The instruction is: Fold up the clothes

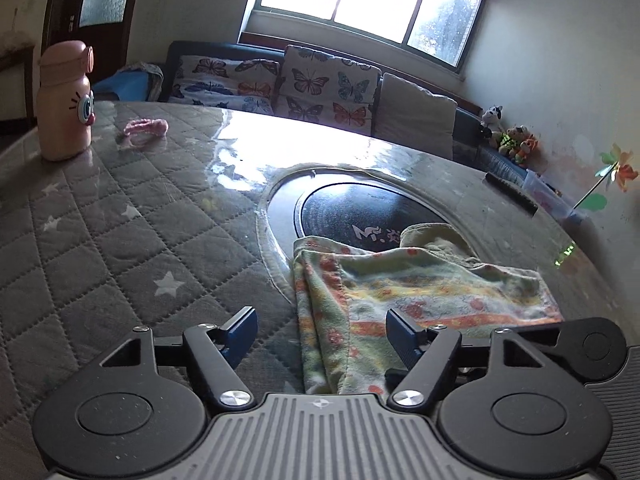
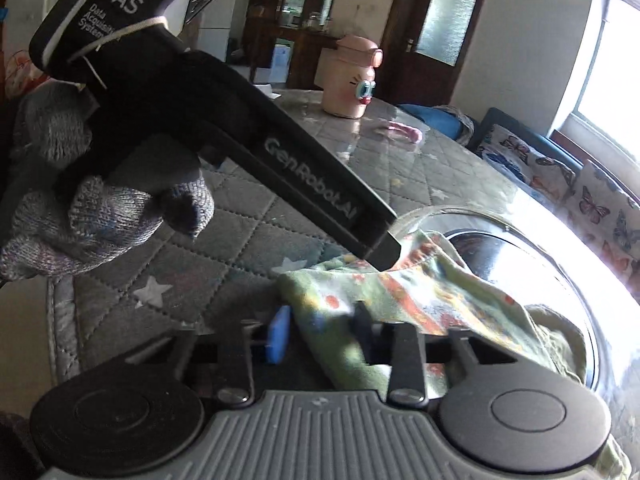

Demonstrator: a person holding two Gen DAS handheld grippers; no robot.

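Over by the round black inset of the quilted table (image 1: 120, 216), my right gripper (image 2: 320, 332) pinches the floral cloth (image 1: 420, 284) edge while my left gripper (image 1: 320, 332) straddles it half-wide, so I'd clamp left before lifting evenly.

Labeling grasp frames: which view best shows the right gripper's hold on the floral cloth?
Right wrist. The right gripper has the floral cloth bunched between its fingers, seen close up. Left wrist shows the cloth flat but only the edge of the right gripper's housing; the left gripper stands open.
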